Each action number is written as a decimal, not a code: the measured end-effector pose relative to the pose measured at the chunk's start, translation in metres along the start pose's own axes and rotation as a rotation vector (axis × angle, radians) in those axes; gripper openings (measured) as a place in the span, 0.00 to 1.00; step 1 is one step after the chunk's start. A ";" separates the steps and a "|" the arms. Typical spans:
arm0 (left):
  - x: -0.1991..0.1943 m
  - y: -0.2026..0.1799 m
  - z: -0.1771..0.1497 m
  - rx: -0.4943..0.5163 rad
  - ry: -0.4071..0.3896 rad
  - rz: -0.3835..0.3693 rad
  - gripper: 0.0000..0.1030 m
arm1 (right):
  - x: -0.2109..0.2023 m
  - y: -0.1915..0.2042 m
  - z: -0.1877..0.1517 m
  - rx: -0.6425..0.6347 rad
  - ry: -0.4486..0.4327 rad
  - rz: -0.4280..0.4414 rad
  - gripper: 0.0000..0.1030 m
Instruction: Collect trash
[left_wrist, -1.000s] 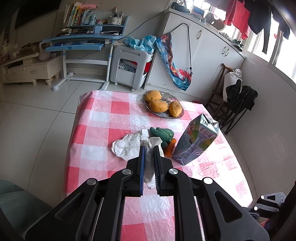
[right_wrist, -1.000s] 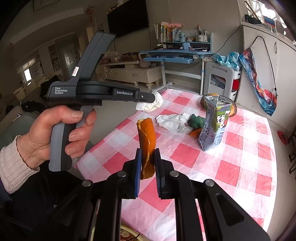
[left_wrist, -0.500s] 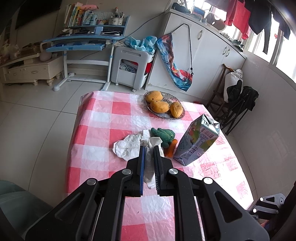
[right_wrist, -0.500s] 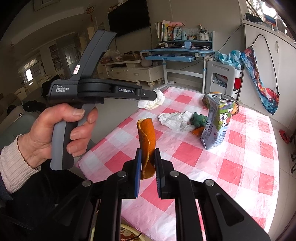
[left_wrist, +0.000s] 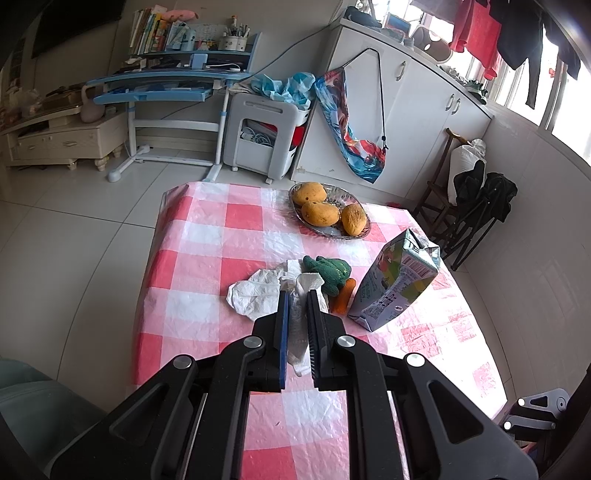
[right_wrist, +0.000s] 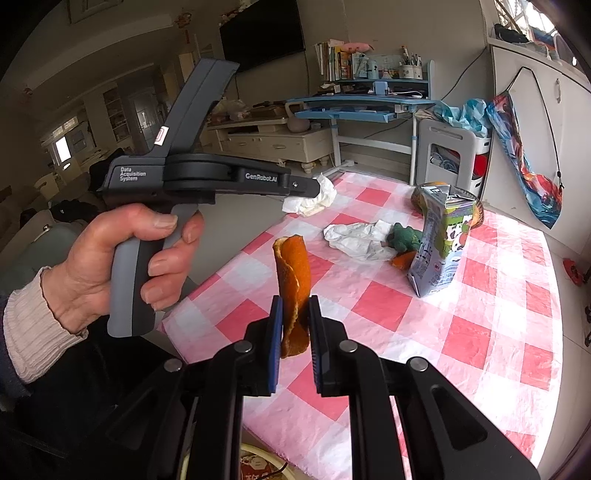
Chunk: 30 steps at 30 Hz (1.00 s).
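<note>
My left gripper (left_wrist: 296, 295) is shut on a crumpled white tissue (left_wrist: 298, 332), held above the checked table's near-left edge; it shows in the right wrist view (right_wrist: 314, 192) too. My right gripper (right_wrist: 295, 301) is shut on a curled orange peel (right_wrist: 291, 288), held off the table's near corner. On the table lie a crumpled white plastic wrapper (left_wrist: 255, 295), also in the right wrist view (right_wrist: 354, 238), an opened milk carton (left_wrist: 395, 284) (right_wrist: 439, 243), a small orange peel piece (left_wrist: 343, 295) and a green knitted toy (left_wrist: 328, 269).
A glass dish (left_wrist: 328, 230) with three mangoes stands at the table's far side. The red-and-white checked tablecloth (left_wrist: 207, 258) covers the table. A patterned bin rim (right_wrist: 258, 461) shows below the right gripper. White cabinets (left_wrist: 406, 122) and a folded black chair (left_wrist: 476, 206) stand at right.
Both grippers have kept their hold. The left gripper has drifted slightly back and up from the table; the right view has shifted a little, the carton sliding right.
</note>
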<state>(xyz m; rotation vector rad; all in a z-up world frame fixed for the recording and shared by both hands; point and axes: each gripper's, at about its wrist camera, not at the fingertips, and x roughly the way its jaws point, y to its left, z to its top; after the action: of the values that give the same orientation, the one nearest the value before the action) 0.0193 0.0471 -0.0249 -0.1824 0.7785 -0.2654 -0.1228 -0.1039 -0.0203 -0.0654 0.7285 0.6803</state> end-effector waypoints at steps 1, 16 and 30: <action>0.000 0.000 0.000 0.000 0.000 0.000 0.09 | 0.000 0.000 0.000 0.000 0.000 0.002 0.14; 0.001 0.000 0.000 0.002 0.000 0.001 0.09 | 0.004 0.003 0.000 -0.014 0.017 0.027 0.14; 0.002 -0.001 -0.001 0.002 -0.001 0.002 0.09 | 0.006 0.007 -0.001 -0.027 0.031 0.045 0.14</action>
<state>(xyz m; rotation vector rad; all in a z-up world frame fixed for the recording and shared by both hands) 0.0200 0.0459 -0.0263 -0.1804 0.7778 -0.2645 -0.1245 -0.0954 -0.0239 -0.0845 0.7522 0.7330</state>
